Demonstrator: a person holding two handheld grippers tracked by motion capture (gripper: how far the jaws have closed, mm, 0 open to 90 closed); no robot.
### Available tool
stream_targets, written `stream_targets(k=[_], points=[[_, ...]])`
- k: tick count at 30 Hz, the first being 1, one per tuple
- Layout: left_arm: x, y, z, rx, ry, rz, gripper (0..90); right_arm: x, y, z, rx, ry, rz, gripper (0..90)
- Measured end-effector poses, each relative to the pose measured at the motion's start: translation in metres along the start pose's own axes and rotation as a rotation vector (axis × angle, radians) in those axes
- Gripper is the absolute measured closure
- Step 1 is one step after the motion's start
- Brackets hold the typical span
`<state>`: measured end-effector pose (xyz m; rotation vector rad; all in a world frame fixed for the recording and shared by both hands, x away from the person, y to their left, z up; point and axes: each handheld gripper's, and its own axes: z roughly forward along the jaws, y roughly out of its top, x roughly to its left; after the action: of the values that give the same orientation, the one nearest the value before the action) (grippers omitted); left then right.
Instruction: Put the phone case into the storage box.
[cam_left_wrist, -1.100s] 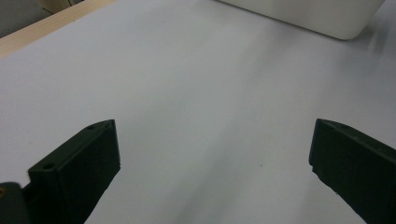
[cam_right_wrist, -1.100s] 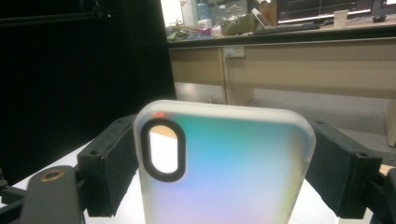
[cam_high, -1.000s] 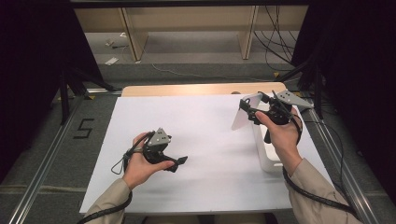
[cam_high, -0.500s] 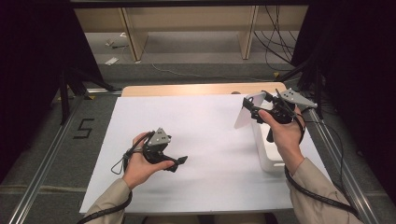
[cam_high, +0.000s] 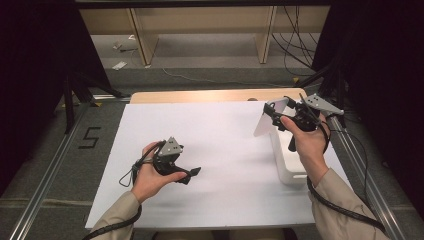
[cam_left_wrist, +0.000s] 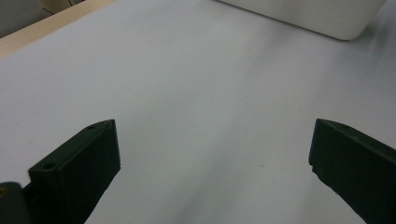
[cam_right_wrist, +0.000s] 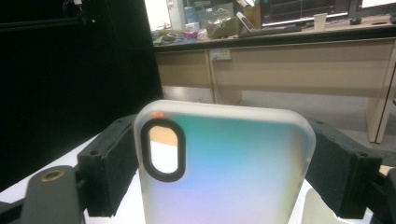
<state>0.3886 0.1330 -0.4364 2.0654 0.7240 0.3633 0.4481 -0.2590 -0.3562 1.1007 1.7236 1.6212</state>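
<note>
Barely shifted since a second ago – right gripper (cam_high: 281, 120) up over white box (cam_high: 287, 160) at table's (cam_high: 225, 150) right edge, clamped on phone case (cam_right_wrist: 224, 168) by its long sides, held clear of the surface. Left gripper (cam_high: 192, 172) low on table, jaws wide apart – nothing between.

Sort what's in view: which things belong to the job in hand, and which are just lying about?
In the job: phone case, clamped in the right gripper; white box below it.
Lying about: open left gripper, resting on the white table sheet.
</note>
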Motion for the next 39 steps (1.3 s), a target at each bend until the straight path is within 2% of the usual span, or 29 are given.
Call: stream_targets(k=[22, 39], points=[[0.0, 0.0, 0.001, 0.006, 0.001, 0.001, 1.3, -0.012, 0.004, -0.005, -0.009, -0.048, 0.0, 18.2], [0.0, 0.0, 0.0, 0.008, 0.001, 0.005, 1.4, -0.017, 0.008, -0.01, -0.03, -0.061, 0.008, 18.3]])
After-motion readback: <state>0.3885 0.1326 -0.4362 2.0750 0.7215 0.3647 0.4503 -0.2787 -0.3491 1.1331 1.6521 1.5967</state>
